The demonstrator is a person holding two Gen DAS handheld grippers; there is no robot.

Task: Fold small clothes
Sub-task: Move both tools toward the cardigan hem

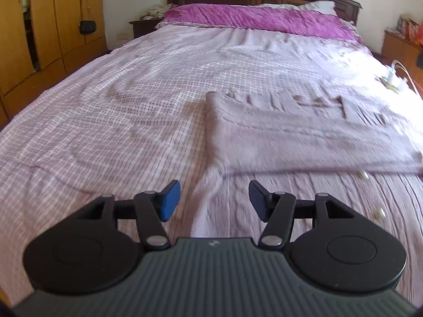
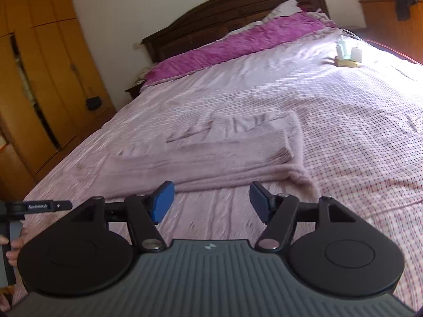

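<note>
Mauve knit garment (image 2: 211, 153) lies folded flat on the checked bed (image 1: 105, 121), toward its foot edge. Both the left gripper (image 1: 214, 200) and right gripper (image 2: 212, 202) hover just short of it, fingers spread and empty.

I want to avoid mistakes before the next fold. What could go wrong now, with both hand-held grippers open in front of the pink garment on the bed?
1. The pale pink knitted garment nearly matches the pink checked bedsheet, so a hand-held gripper may pinch the sheet too.
2. Its near right corner is bunched; folding may lock in the wrinkle.
3. The white chargers with cables lie beyond it; sliding cloth could snag them.
</note>
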